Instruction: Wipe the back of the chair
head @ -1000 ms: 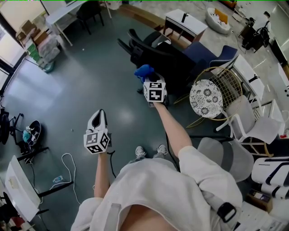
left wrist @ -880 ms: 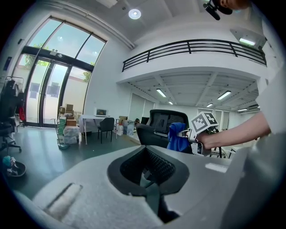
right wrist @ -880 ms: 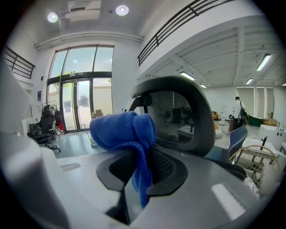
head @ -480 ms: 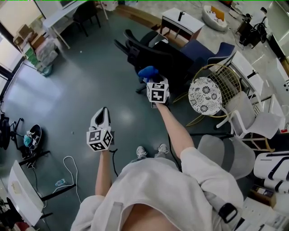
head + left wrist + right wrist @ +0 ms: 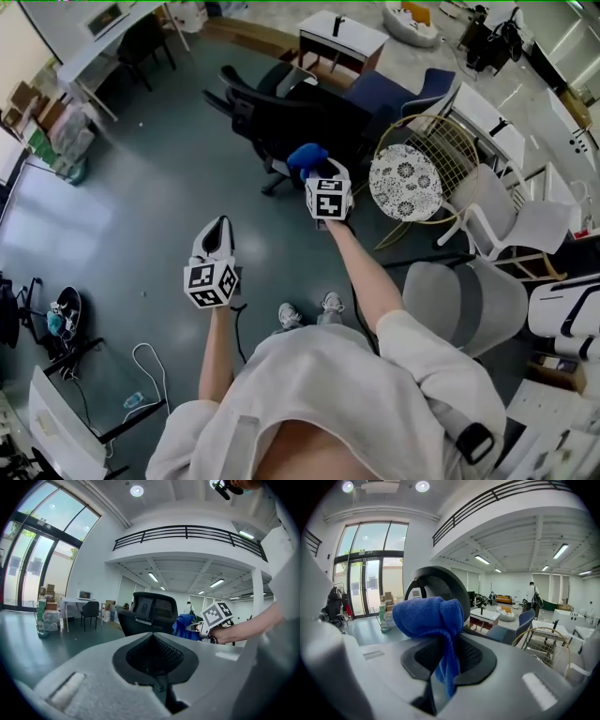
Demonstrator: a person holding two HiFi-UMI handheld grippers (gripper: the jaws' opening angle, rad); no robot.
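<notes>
A black office chair (image 5: pixel 281 112) stands on the grey-green floor with its backrest turned toward me. My right gripper (image 5: pixel 312 171) is shut on a bunched blue cloth (image 5: pixel 304 158), held just short of the chair's near side. In the right gripper view the cloth (image 5: pixel 429 616) hangs from the jaws, with the chair's curved backrest (image 5: pixel 437 580) right behind it. My left gripper (image 5: pixel 217 230) hovers lower left, apart from the chair, shut and holding nothing. In the left gripper view the chair (image 5: pixel 152 613) is ahead and the cloth (image 5: pixel 183 625) sits to its right.
A round wire chair with a patterned cushion (image 5: pixel 405 183) stands right of the black chair. A white chair (image 5: pixel 511 225) and a grey chair (image 5: pixel 469 300) sit nearer at the right. Behind are a blue chair (image 5: pixel 394 92) and a white desk (image 5: pixel 342 33). A cable (image 5: pixel 150 349) lies lower left.
The whole scene has slid left and down in the head view. The right gripper with the blue cloth now sits a little closer to the black chair. Neither gripper changed its grip.
</notes>
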